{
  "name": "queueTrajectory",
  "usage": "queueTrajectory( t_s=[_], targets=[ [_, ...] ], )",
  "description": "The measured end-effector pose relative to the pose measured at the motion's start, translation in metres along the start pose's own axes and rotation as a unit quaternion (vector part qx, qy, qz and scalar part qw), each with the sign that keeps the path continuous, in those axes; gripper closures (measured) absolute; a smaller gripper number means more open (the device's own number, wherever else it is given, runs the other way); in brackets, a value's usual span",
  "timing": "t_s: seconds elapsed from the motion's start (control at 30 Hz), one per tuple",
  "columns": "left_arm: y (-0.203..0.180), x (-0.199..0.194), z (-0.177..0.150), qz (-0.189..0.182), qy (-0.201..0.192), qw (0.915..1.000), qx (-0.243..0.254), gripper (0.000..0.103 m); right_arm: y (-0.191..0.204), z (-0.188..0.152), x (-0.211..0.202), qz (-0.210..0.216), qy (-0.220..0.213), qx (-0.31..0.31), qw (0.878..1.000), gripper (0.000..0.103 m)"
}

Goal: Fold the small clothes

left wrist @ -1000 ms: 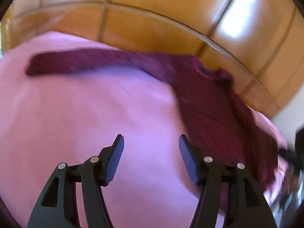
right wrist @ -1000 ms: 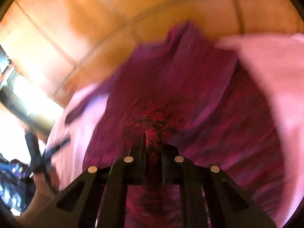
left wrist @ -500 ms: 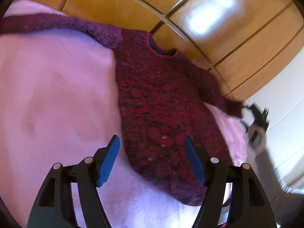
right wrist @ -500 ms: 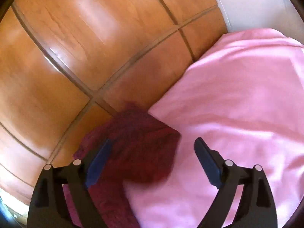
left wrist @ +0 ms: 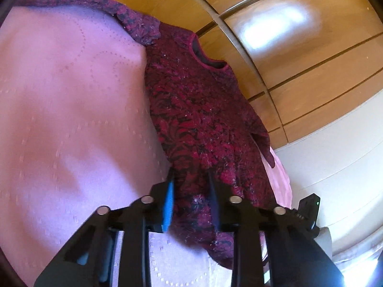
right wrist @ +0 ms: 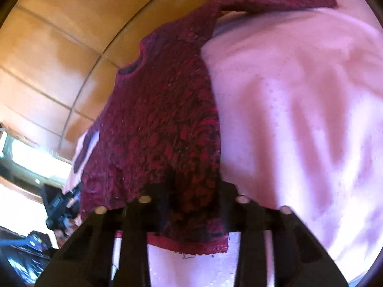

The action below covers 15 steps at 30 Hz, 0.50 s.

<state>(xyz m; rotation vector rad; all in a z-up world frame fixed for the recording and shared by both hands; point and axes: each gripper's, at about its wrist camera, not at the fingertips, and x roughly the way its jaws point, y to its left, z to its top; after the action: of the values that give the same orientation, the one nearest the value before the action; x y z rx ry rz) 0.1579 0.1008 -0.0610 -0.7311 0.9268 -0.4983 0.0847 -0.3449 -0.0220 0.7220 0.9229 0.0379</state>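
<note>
In the left wrist view, the dark red and black knitted sweater [left wrist: 198,119] is lying spread on the pale pink quilted bedspread [left wrist: 71,119], its neckline pointing away toward the glossy wooden cupboard doors [left wrist: 299,55]. One sleeve is stretching out across the top of the spread; the other is trailing off near the bed's far side. The left gripper [left wrist: 191,186] is closing its jaws on the sweater's bottom hem, with the knit bunching between the blue pads, so a pinch is forming at one lower corner. The black body of the other tool is showing at the lower right.

In the right wrist view, which is blurred, the right gripper [right wrist: 195,191] is narrowing its jaws too, with the hem's other lower corner lying between them; whether the pads are pressing yet, I cannot tell for sure. The ribbed hem edge is hanging just below the fingers.

The step in hand looks like grasping both hem corners. Next, both pinches would need to hold evenly while the hem is carried up toward the neckline. Open spread is lying to one side of the garment; the neckline end is lying close to the bed's edge by the cupboard, leaving little room there.
</note>
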Motion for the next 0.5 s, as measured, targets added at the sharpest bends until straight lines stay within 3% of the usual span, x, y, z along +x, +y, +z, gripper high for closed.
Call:
queueTrajectory(
  t_s=[0.17,0.27,0.3,0.4,0.5],
  targets=[
    [-0.038,-0.031,0.03,0.012,-0.001,0.9993,0.035,0.091,0.036,0.013,-0.034,-0.005,-0.029,-0.063,0.998,0.089],
    [-0.069,-0.067,0.047,0.026,0.002,0.9969,0.074,0.097,0.062,0.0,-0.07,0.009,-0.05,-0.109,0.993,0.09],
    [-0.076,-0.079,0.048,0.032,0.003,0.9954,0.09,0.103,0.071,-0.008,-0.08,0.012,-0.052,-0.128,0.99,0.09],
    [-0.079,-0.113,0.038,0.037,0.017,0.992,0.119,0.103,0.074,-0.038,-0.087,0.006,-0.029,-0.149,0.988,0.09],
    [-0.061,-0.128,0.012,0.104,0.005,0.9823,0.156,0.103,0.053,-0.071,-0.078,-0.003,0.009,-0.129,0.992,0.09]
  ],
)
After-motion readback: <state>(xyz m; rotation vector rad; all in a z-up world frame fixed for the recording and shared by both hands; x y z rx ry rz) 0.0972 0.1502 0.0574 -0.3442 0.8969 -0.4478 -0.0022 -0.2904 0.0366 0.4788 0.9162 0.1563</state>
